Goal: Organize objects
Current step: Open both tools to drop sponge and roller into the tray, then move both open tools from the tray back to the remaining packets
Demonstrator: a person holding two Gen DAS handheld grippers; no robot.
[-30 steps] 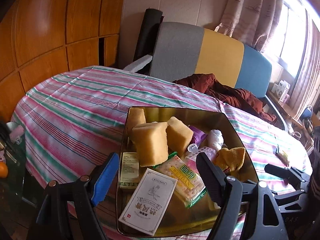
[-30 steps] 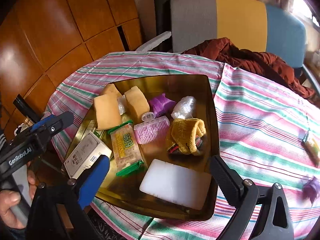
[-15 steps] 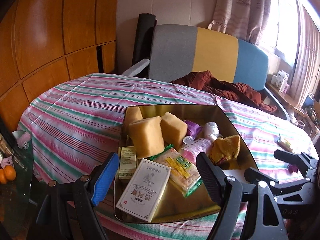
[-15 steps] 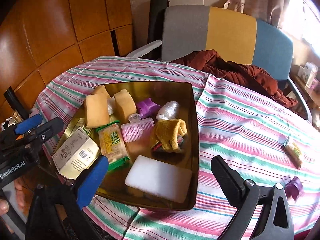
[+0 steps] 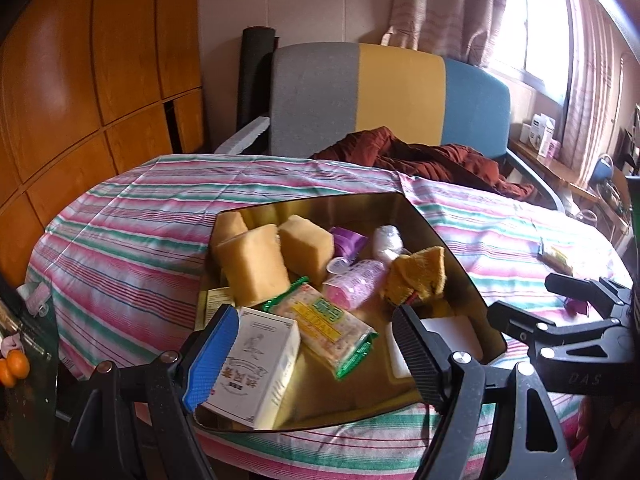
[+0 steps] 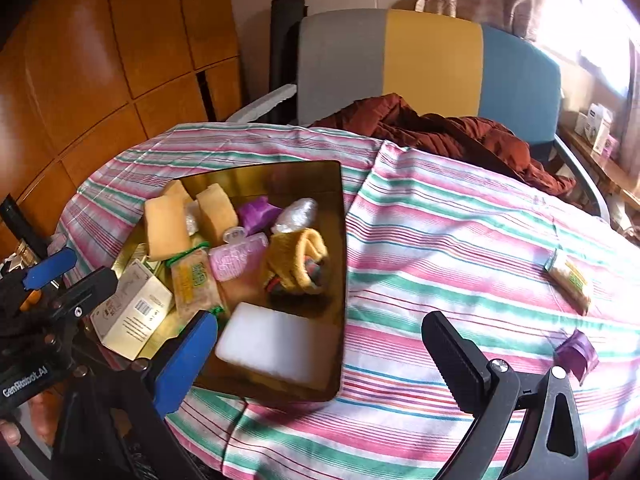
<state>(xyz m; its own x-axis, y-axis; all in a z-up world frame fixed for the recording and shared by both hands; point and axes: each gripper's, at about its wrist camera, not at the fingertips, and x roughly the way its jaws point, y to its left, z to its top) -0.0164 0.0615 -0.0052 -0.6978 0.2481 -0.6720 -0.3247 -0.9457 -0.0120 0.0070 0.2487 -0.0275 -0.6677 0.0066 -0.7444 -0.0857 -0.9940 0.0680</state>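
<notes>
A gold tray (image 6: 340, 208) held sponges, packets and a box; a snack bar (image 6: 570, 280) lay well right of it.

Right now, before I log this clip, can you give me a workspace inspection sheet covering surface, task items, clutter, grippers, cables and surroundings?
Surface: round table under a striped tablecloth.
Job's things: gold tray holding yellow sponges, a white box, a green-edged snack packet, a pink case, a yellow cloth and a white foam block.
Clutter: a second snack packet and a purple wrapper lie loose on the cloth, outside the tray.
Grippers: left gripper and right gripper, jaws open, both empty.
Cables: nothing seen.
Surroundings: tricolour chair with a maroon garment, wood panelling, curtained window.
</notes>
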